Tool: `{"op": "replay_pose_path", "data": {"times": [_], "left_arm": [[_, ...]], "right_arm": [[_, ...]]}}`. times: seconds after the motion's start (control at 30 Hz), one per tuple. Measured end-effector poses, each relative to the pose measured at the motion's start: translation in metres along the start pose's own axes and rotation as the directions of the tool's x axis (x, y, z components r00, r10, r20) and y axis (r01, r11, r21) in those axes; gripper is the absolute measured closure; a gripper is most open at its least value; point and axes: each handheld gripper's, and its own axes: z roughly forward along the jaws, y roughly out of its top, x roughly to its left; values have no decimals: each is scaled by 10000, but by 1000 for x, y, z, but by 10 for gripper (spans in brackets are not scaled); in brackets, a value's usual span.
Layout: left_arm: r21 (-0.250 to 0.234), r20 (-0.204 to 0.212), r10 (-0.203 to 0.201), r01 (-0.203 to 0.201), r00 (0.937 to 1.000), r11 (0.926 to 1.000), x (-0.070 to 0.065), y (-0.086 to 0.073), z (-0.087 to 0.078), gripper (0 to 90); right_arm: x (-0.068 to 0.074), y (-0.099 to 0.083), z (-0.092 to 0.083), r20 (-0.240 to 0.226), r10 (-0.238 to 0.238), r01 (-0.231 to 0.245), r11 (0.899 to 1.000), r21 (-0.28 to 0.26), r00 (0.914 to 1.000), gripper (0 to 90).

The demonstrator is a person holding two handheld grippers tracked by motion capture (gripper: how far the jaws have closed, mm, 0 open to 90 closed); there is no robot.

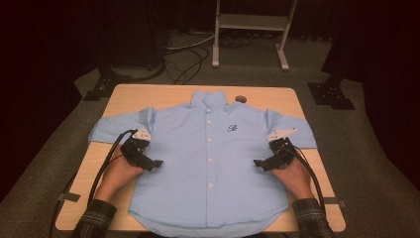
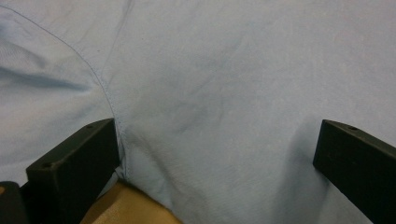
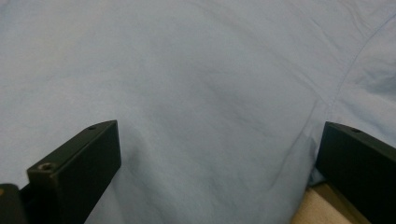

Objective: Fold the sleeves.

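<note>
Currently both grippers, left gripper (image 1: 157, 163) and right gripper (image 1: 257, 162), sit released at the blue shirt's (image 1: 208, 163) underarm seams; each should pinch there evenly before folding.

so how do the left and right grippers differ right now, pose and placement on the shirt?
The left gripper sits at the shirt's left side seam below the armpit, its jaws pointing right toward the buttons; the right gripper sits at the opposite side seam, pointing left. In the left gripper view the sleeve seam runs by the left jaw; in the right gripper view it runs by the right jaw. Both are open, low on the cloth.
</note>
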Motion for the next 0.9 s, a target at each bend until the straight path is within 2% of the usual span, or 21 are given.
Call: {"op": "replay_pose_path", "data": {"times": [0.33,0.47,0.57,0.73,0.9], "left_arm": [[236,-17,19,-19,10000,9997,-4,-2,-4,0],[271,-15,46,-46,10000,9996,-6,-6,-7,0],[338,-3,34,-34,10000,9994,-7,-7,-9,0],[445,3,58,-58,10000,9990,-9,-8,-11,0],[392,-35,20,-19,10000,9992,-11,-12,-13,0]], "right_arm": [[8,0,0,-14,-115,115,9999,116,9999,0],[17,-2,0,-342,-34,39,9999,142,9994,0],[19,-6,-2,-325,-45,43,10000,-48,9995,0],[26,-6,-4,-290,48,-43,9999,164,9996,0],[31,-8,-5,-297,-12,14,10000,87,9996,0]]}}
